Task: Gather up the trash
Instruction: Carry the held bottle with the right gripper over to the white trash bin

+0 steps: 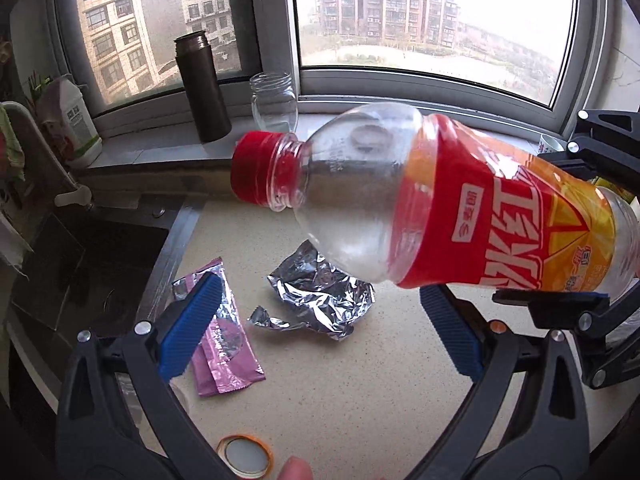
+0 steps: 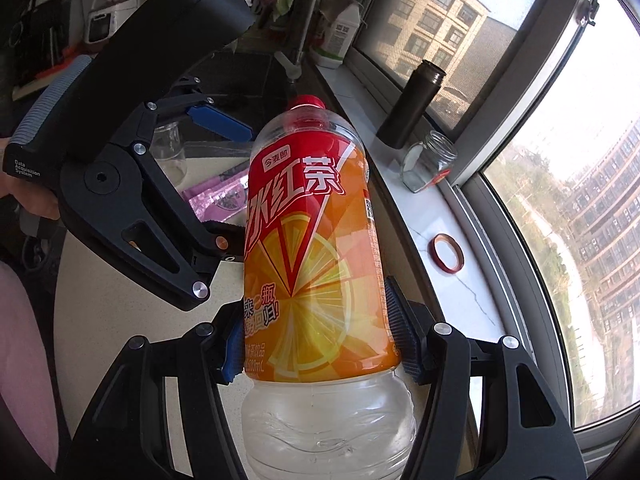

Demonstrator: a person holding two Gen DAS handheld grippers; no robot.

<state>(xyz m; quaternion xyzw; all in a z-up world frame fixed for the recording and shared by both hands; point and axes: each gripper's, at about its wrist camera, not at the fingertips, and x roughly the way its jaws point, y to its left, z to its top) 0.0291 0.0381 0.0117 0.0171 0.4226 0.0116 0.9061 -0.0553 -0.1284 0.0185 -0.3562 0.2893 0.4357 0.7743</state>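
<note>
The right gripper (image 2: pixel 316 348) clamps an empty bottle (image 2: pixel 316 240) by its label, cap pointing away, above the counter (image 1: pixel 340 400). The left gripper (image 1: pixel 320 320) hangs wide open, holding nothing, over crumpled foil (image 1: pixel 320 296) and a purple wrapper (image 1: pixel 224 344).

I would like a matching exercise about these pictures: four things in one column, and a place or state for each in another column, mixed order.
Things:
1. plastic bottle
2. foil wrapper
3. dark thermos
4. left gripper

Places or states:
A. standing on the windowsill
B. open, holding nothing
C. lying crumpled on the counter
D. clamped in the right gripper

Pairs: 1-D, 2-C, 3-A, 4-B
</note>
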